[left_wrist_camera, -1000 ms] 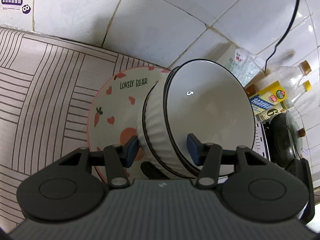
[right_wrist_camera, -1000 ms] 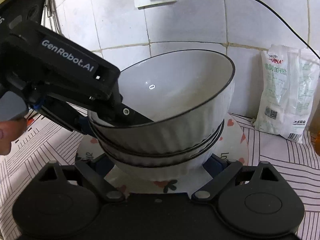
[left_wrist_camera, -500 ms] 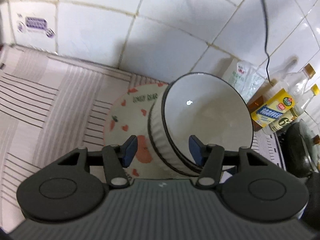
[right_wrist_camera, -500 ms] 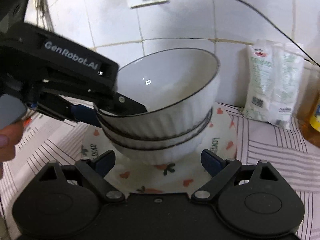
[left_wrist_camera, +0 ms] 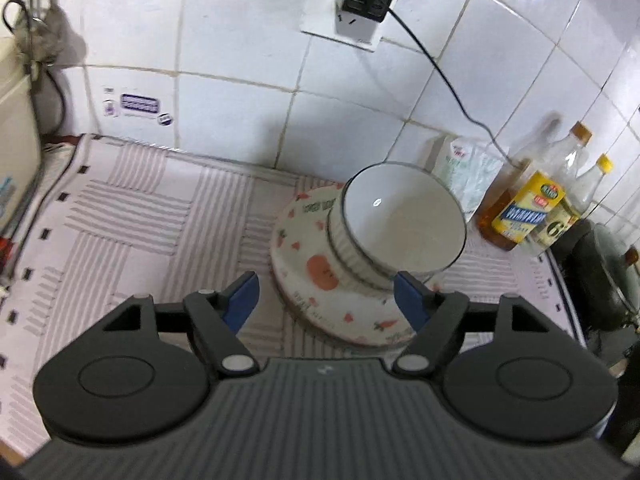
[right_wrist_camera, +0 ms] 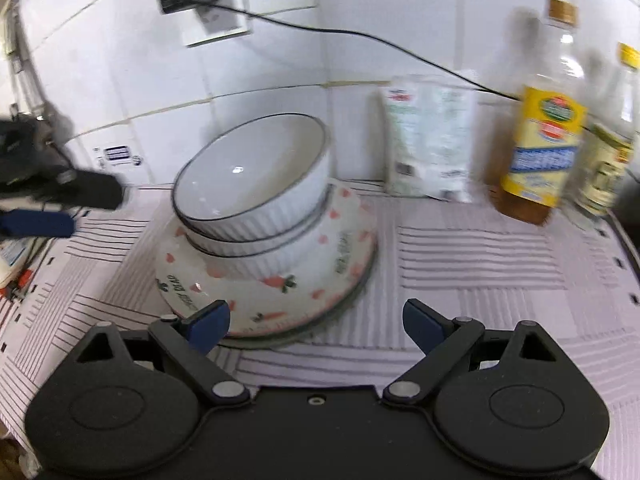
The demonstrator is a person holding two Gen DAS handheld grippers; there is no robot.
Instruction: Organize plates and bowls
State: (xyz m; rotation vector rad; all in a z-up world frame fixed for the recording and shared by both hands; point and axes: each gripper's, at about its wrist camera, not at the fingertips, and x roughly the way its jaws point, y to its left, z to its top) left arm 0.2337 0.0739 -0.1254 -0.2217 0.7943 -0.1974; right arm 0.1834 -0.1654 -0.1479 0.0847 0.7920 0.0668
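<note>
- Against a white tiled wall, a worktop [left_wrist_camera: 132,216] with a striped cloth carries the dishes, with bottles [right_wrist_camera: 540,132] and a white packet [right_wrist_camera: 432,140] near its right end.
- On the cloth sits a plate [right_wrist_camera: 344,240] printed with hearts and carrots.
- Two white ribbed bowls [right_wrist_camera: 256,184], nested, lean slightly on the plate.
- Left gripper [left_wrist_camera: 326,300]: jaws have just been opening, now wide, nothing between them, clear of the stack.
- Right gripper [right_wrist_camera: 316,322]: jaws wide, empty, just in front of the plate.
- Stacking looks finished; the release step is in hand.
- Next move likely calls for finding any dish left, none visible.
</note>
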